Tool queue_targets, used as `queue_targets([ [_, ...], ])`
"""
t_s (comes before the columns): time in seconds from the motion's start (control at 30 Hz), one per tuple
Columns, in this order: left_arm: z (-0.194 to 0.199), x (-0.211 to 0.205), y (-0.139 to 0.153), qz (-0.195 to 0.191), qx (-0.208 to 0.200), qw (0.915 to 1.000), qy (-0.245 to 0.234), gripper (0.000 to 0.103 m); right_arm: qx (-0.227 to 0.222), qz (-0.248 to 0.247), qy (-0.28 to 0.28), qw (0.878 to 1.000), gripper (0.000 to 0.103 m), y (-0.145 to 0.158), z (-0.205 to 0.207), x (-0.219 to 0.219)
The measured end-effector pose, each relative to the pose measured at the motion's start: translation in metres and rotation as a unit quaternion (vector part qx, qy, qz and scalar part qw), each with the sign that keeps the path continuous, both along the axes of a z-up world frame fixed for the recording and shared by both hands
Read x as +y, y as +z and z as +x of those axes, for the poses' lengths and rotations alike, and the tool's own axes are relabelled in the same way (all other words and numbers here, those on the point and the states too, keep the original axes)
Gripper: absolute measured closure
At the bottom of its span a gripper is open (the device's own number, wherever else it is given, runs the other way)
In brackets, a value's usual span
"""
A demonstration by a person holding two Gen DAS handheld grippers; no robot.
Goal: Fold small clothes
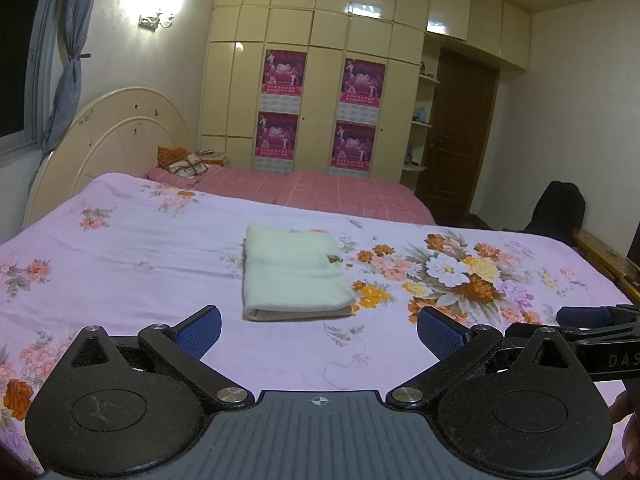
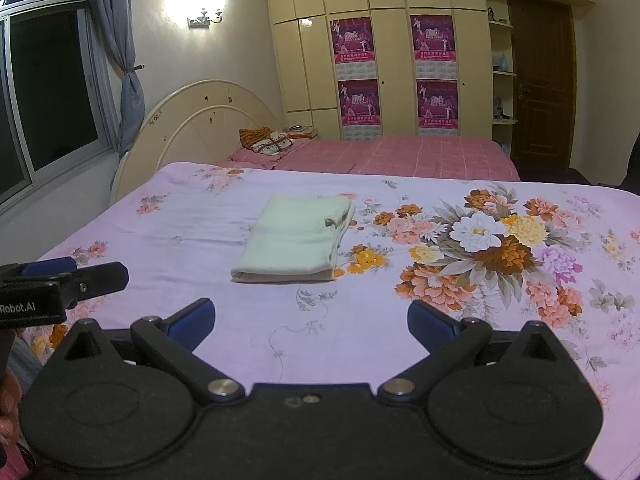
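A pale green garment point(image 1: 294, 274) lies folded into a neat rectangle on the lilac floral bedsheet point(image 1: 140, 248), with a small tag at its right edge. In the right wrist view the same folded garment point(image 2: 296, 240) sits ahead and slightly left. My left gripper point(image 1: 319, 334) is open, held above the sheet just short of the garment's near edge, with nothing between its blue pads. My right gripper point(image 2: 311, 322) is open too, a little further back from the garment. Each gripper shows at the edge of the other's view.
A pink checked blanket point(image 1: 320, 190) covers the far half of the bed, with small cushions point(image 1: 182, 164) by the round headboard point(image 1: 112, 140). Cream wardrobes with posters stand behind. A dark chair point(image 1: 556, 208) and wooden furniture sit at the right. A loose thread point(image 1: 344, 364) lies on the sheet.
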State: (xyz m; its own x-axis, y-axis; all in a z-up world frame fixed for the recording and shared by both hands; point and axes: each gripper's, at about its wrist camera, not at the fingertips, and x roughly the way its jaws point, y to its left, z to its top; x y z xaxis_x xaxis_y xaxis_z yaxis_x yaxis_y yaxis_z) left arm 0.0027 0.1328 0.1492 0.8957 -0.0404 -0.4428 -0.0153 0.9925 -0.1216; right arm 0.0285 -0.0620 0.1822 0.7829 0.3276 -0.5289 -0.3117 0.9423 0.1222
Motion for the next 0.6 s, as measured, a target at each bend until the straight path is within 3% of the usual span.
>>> queue_targets([
  [0.6,0.0029,0.0075,-0.0017,0.006,-0.009,0.9999,0.003,0.0,-0.001,-0.008,0.006,1.0,0.001,-0.0005,0.0053,0.0017],
])
